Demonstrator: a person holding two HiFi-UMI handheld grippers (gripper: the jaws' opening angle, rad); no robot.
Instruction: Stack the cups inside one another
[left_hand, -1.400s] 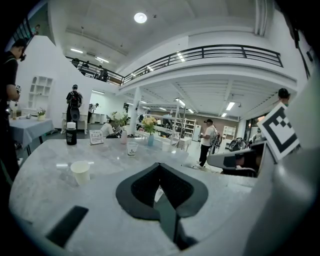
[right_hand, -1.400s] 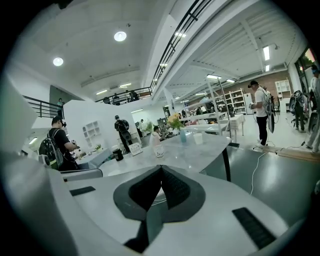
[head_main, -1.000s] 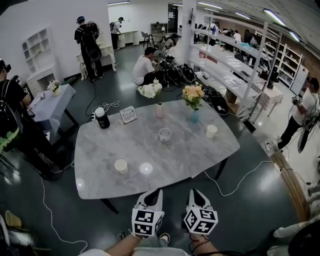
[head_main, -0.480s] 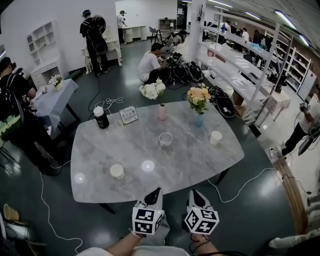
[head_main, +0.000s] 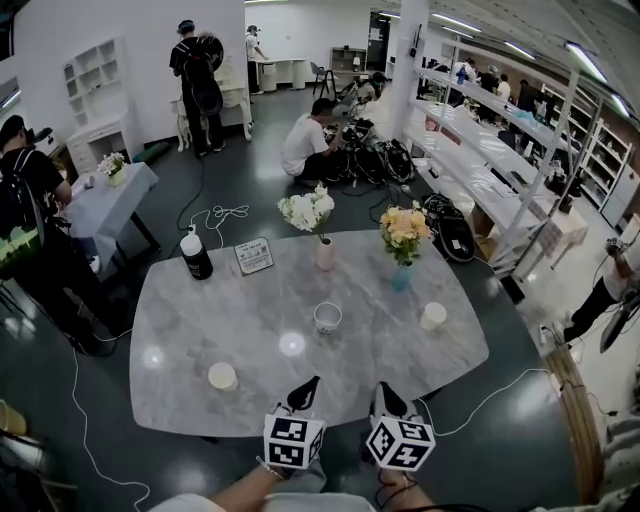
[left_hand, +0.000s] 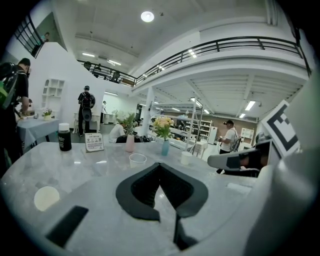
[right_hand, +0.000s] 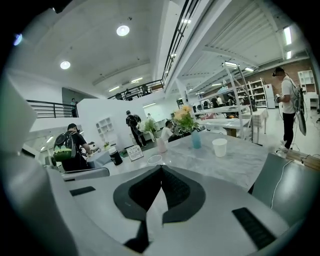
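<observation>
Three pale cups stand apart on the grey marble table (head_main: 200, 320): a left cup (head_main: 222, 376) near the front edge, a middle cup (head_main: 327, 318) and a right cup (head_main: 433, 316). My left gripper (head_main: 305, 390) and right gripper (head_main: 388, 400) hover side by side at the table's near edge, short of all the cups. Both are shut with nothing between the jaws. The left gripper view shows its shut tips (left_hand: 160, 167) with the middle cup (left_hand: 137, 160) beyond and the left cup (left_hand: 46, 198) low on the left. Past the right gripper's tips (right_hand: 161, 169) stands the right cup (right_hand: 219, 147).
At the table's far side stand a black bottle (head_main: 195, 256), a sign card (head_main: 253, 256), a pink vase of white flowers (head_main: 325, 254) and a blue vase of yellow flowers (head_main: 402, 277). People, a small side table (head_main: 110, 200) and floor cables (head_main: 85, 420) surround the table.
Both grippers and the head view have moved forward toward the table; the grippers now reach its near edge. The jaws stay shut and the cups have not moved.
</observation>
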